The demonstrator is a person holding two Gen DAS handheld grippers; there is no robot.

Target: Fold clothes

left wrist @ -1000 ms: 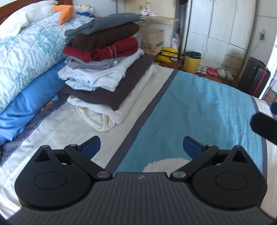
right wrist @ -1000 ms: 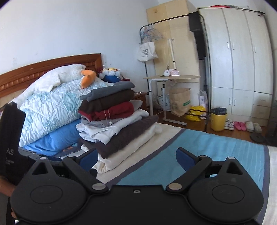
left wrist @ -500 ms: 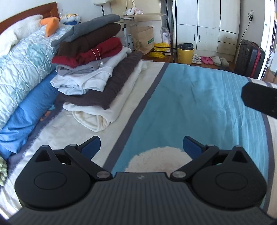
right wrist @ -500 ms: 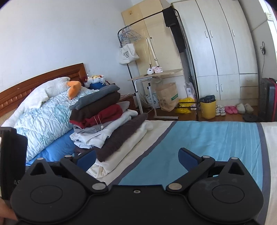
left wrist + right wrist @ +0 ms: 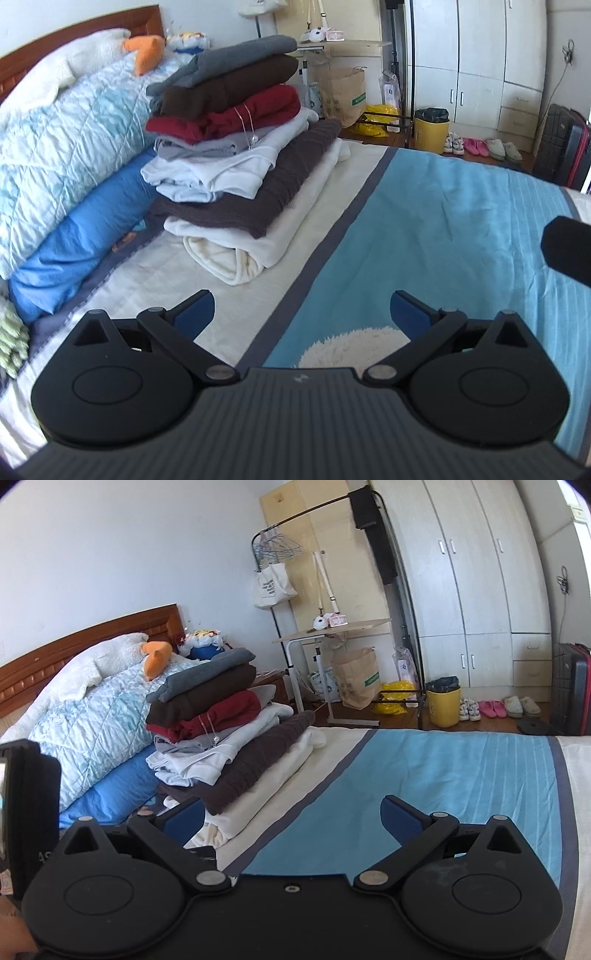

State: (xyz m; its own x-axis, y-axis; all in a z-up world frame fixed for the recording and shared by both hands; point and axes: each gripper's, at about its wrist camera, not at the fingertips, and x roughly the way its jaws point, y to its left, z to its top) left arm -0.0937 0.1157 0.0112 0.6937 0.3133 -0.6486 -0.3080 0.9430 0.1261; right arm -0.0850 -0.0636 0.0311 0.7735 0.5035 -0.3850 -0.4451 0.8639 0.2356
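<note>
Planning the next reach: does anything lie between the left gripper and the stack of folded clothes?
Nothing visible does. The left gripper is open and empty, and only bare bedspread lies between it and the stack of folded clothes.

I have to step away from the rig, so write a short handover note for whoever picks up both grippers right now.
Left gripper: open, holding nothing, above the bed cover.
Right gripper: open, holding nothing, also over the bed.
Clothes: one stack of folded clothes sits on the cream strip of the bed beside the blue pillow; grey sweater on top, cream garment at the bottom.
Done: everything in the stack looks folded.
Left: no unfolded garment shows in either view, so look outside the frames for the next piece before going on.
</note>
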